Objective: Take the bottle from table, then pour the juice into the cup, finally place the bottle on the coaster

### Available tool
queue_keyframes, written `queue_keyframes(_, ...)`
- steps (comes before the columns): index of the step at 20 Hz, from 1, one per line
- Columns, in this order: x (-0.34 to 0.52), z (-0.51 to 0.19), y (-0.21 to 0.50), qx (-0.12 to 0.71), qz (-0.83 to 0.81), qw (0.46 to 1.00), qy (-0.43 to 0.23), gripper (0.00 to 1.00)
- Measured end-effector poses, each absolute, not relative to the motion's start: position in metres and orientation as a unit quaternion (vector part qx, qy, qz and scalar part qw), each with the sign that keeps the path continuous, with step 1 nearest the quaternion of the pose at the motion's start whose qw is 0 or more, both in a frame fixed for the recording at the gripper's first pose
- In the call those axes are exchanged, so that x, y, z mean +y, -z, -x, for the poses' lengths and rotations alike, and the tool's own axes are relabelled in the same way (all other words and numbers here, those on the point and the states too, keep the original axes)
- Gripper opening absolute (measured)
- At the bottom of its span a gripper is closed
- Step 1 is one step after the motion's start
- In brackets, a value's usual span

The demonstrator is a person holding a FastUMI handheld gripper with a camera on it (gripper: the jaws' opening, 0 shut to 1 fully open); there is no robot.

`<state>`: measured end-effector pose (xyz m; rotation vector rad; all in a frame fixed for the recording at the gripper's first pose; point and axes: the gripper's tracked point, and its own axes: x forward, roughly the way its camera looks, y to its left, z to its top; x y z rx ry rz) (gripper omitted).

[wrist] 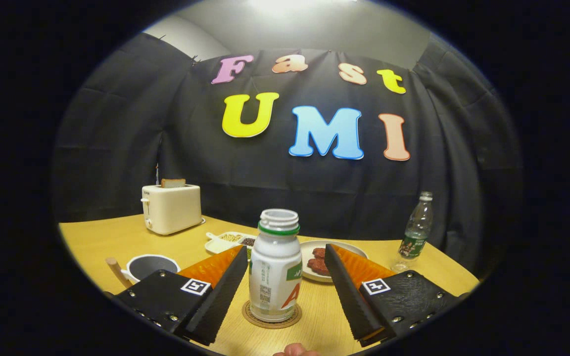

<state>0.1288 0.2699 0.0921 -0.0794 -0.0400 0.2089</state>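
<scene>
The bottle (275, 267) is the landmark here, so every place is told from it. It stands upright on the round coaster (271, 316), with its cap off and the mouth open at the top. The gripper (282, 289) is open: its two fingers stand on either side of the bottle, well apart from its walls, and neither one presses on it. A fingertip of the person (295, 350) shows just in front of the coaster.

To the left of the bottle, near the left finger, is the cup (147, 266), dark inside with a pale rim; whether juice is in it I cannot tell, because the view into it is shallow. Behind the bottle lie a white plate (332, 259) with reddish food and a small divided dish (228, 241). Further behind to the left is a toaster (171, 207) with a slice of bread in it. Well to the right stands a clear water bottle (417, 230).

As the bottle sits centred on the coaster with the fingers open, I judge that the placing step is done. The wide opening lets the fingers leave without tipping the bottle.
</scene>
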Motion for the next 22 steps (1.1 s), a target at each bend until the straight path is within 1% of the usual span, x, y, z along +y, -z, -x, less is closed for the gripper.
queue_keyframes(4, 0.251, -0.097, -0.173, -0.045, 0.032, 0.994, -0.091, 0.95)
queue_keyframes(7, 0.226, -0.069, -0.235, -0.083, 0.056, 0.993, -0.056, 0.95)
queue_keyframes(10, 0.215, -0.047, -0.257, -0.097, 0.068, 0.992, -0.041, 0.95)
queue_keyframes(14, 0.206, -0.028, -0.231, -0.084, 0.061, 0.992, -0.076, 0.95)
queue_keyframes(17, 0.16, -0.025, -0.173, -0.081, 0.068, 0.991, -0.082, 0.95)
queue_keyframes(20, 0.091, -0.038, -0.099, -0.063, 0.072, 0.994, -0.057, 0.95)
queue_keyframes(22, 0.054, -0.051, -0.066, -0.048, 0.061, 0.996, -0.032, 0.96)
